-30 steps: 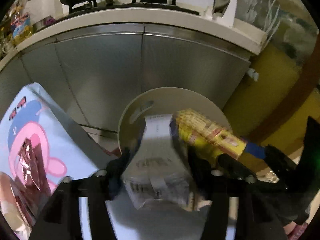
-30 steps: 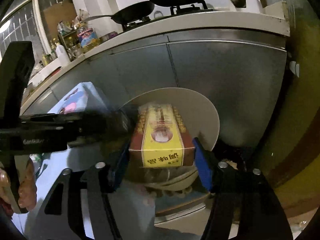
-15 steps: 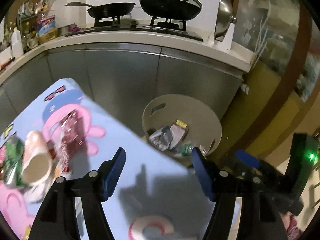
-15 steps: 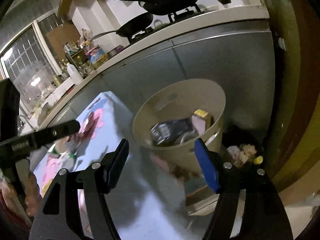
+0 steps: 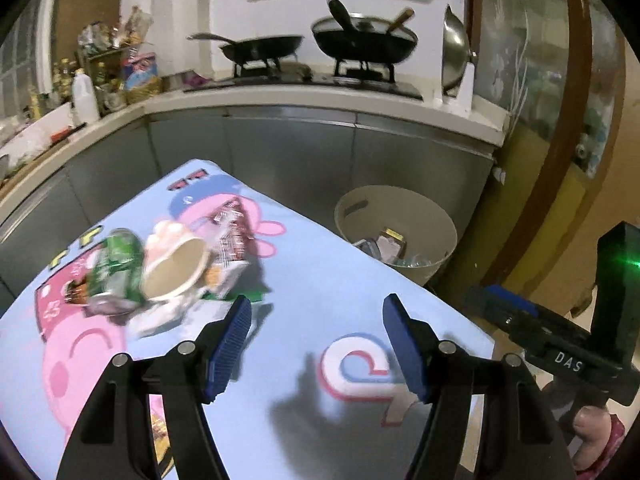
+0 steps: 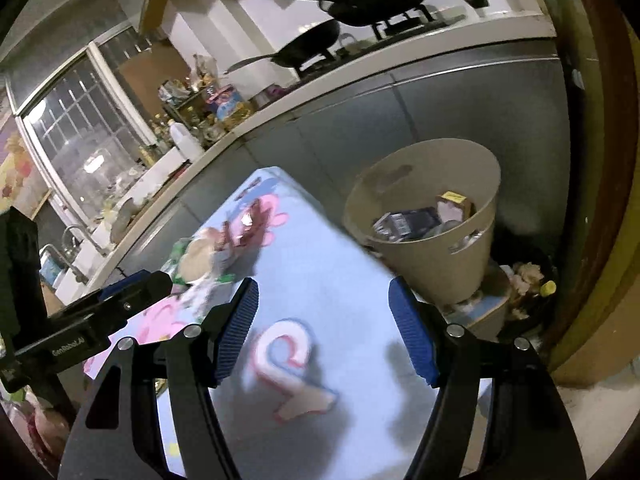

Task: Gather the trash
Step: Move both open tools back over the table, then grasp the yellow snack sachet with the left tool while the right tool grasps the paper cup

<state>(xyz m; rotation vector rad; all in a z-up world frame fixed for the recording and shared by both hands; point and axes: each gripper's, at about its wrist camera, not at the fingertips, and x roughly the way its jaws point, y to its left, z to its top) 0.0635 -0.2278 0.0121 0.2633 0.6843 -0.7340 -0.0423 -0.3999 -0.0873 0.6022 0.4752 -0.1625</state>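
My left gripper [image 5: 316,340] is open and empty above the light blue cartoon tablecloth [image 5: 320,280]. My right gripper [image 6: 326,326] is open and empty above the same cloth [image 6: 340,300]. A trash pile lies on the table: a crushed green can [image 5: 116,268], a paper cup [image 5: 176,270] on its side and a red foil wrapper [image 5: 230,232]. The pile also shows in the right wrist view [image 6: 216,252]. A beige trash bin [image 5: 436,216] beyond the table's far edge holds a yellow box [image 5: 390,240] and a crumpled packet. The bin [image 6: 480,184] is also in the right view.
A steel-fronted kitchen counter [image 5: 320,96] runs behind the table, with pans on a stove [image 5: 360,44] and bottles at the left. A brown door frame [image 5: 560,160] stands at the right. Small litter lies on the floor [image 6: 528,276] beside the bin.
Both grippers let go of their loads, the packet and the yellow box, into the bin and opened. They then drew back from the bin over the table, bringing the trash pile into view.
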